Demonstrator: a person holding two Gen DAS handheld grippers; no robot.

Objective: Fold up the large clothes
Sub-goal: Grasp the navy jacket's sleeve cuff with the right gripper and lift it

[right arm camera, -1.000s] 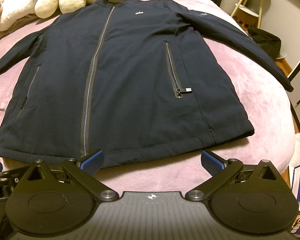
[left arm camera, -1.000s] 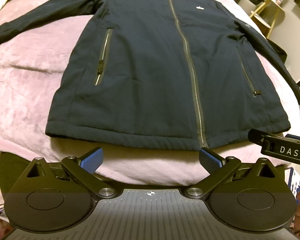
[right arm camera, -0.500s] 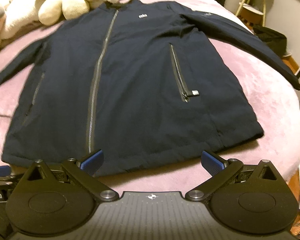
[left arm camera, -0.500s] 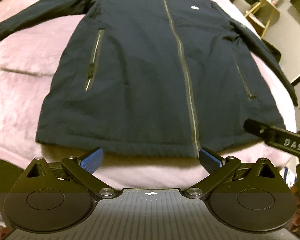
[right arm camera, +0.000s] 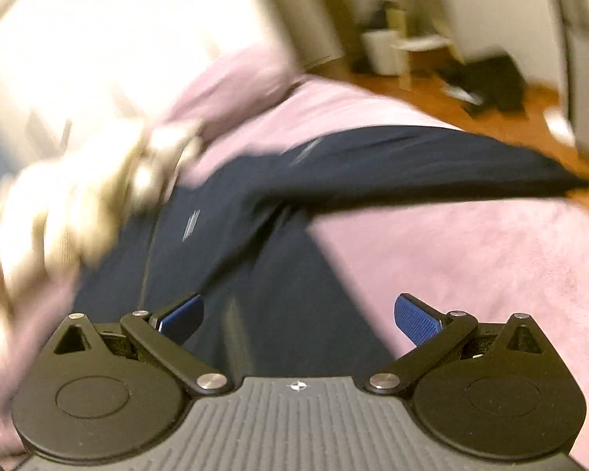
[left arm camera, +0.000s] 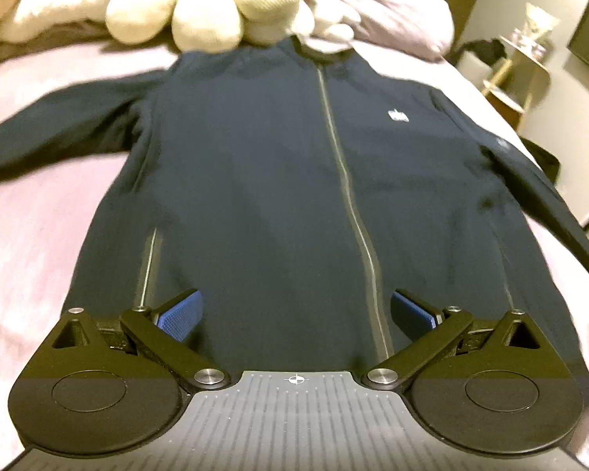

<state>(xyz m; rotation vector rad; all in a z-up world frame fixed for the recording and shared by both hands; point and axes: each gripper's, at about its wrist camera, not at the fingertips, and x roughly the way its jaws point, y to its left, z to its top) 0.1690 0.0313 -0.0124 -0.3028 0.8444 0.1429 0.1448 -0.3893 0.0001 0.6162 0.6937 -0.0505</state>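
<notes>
A dark navy zip-up jacket (left arm camera: 278, 180) lies flat, front up, on a pink bedspread (left arm camera: 35, 235), sleeves spread to both sides. My left gripper (left arm camera: 296, 316) is open and empty, held over the jacket's lower front beside the centre zip. My right gripper (right arm camera: 298, 320) is open and empty, over the jacket's right side; that view is blurred. The jacket's right sleeve (right arm camera: 432, 165) stretches out to the right across the bedspread (right arm camera: 471, 259) toward the bed's edge.
Cream plush toys (left arm camera: 200, 11) and a pink pillow (left arm camera: 392, 15) lie beyond the collar. A small wooden side table (left arm camera: 518, 74) stands right of the bed. The right wrist view shows wooden floor (right arm camera: 412, 90) with dark items and the plush toys (right arm camera: 78, 204) at left.
Both grippers have moved forward from the hem over the jacket. The right gripper has swung to the right toward the right sleeve, blurring its view. Both stayed open.
</notes>
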